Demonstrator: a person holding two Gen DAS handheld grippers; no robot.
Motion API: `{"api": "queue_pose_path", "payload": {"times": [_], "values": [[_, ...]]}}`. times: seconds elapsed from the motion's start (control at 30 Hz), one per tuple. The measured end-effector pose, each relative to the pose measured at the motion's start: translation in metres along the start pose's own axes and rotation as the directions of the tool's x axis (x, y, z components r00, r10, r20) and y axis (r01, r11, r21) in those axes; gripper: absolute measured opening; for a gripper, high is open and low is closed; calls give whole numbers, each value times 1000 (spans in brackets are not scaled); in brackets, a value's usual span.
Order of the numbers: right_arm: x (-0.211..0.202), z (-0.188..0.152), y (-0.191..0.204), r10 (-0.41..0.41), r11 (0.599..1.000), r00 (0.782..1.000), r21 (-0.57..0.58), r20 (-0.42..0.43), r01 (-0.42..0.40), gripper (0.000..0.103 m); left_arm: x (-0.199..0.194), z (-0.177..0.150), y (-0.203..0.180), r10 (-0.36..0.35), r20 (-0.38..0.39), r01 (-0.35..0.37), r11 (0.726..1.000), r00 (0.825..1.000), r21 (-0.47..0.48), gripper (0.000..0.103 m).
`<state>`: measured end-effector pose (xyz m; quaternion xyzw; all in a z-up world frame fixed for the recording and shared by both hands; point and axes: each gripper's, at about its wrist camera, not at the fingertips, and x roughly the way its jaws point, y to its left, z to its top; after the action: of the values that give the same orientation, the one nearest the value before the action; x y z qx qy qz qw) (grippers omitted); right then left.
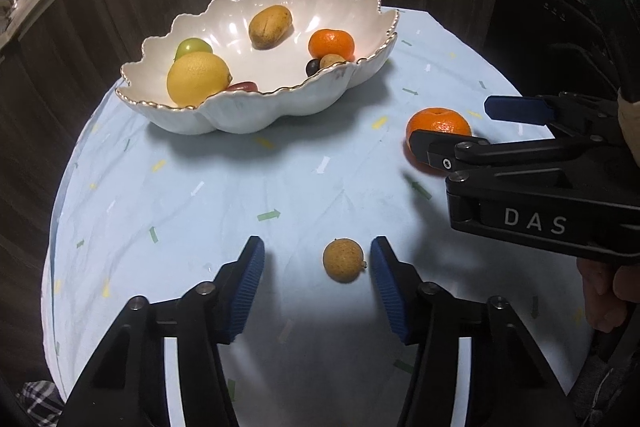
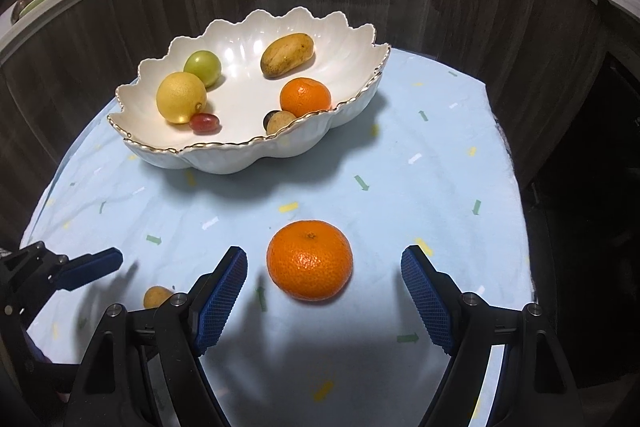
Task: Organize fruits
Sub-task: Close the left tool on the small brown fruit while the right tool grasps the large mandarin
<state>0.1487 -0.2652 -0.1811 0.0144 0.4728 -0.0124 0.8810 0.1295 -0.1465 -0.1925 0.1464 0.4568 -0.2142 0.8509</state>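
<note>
Basically a round bench under a pale blue cloth with small arrow and dash prints, dark wood panelling curving close behind it, cluttered shelf of dishes and bottles above. Scalloped white bowl with gold rim sits on the far left part of the cloth, near the back edge. Inside it: lemon, green fruit, small red fruit, oblong yellow-brown fruit, mandarin in bowl, plus a small tan fruit and a dark one against the near rim.

Left gripper: jaws part open around a small tan longan lying on the cloth; right pad just beside it, left pad well apart, no squeeze visible. Right gripper: jaws wide, straddling a loose mandarin on the cloth, gaps on both sides, not touching.

Both loose fruits lie on the near half, well apart from the bowl. Bare cloth between bowl and grippers is open. Right bench edge drops to dark floor close beside the right gripper. A hand shows under the right gripper body in the left wrist view.
</note>
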Motion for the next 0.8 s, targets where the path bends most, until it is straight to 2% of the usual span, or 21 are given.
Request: {"api": "queue_pose_path", "payload": {"times": [0.13, 0.3, 0.37, 0.5, 0.6, 0.8], "values": [[5, -2, 2, 5, 1000, 1000, 2, -14, -5, 76, 4, -2, -1, -14, -8, 14, 1000, 1000, -5, 47], [13, -5, 3, 31, 1000, 999, 1, -40, -31, 52, 9, -4, -6, -31, -29, 31, 1000, 999, 7, 35], [15, -6, 3, 43, 999, 998, 4, -46, -43, 49, 10, -5, -6, -36, -30, 36, 999, 999, 5, 33], [14, -7, 4, 41, 999, 998, 3, -40, -41, 48, 10, -5, -6, -41, -28, 42, 999, 999, 8, 29], [14, -7, 4, 44, 999, 998, 5, -39, -43, 47, 9, -5, -7, -48, -28, 48, 999, 998, 13, 22], [10, -7, 5, 51, 999, 998, 8, -37, -51, 47, 8, -4, -4, -44, -25, 44, 999, 999, 6, 22]]}}
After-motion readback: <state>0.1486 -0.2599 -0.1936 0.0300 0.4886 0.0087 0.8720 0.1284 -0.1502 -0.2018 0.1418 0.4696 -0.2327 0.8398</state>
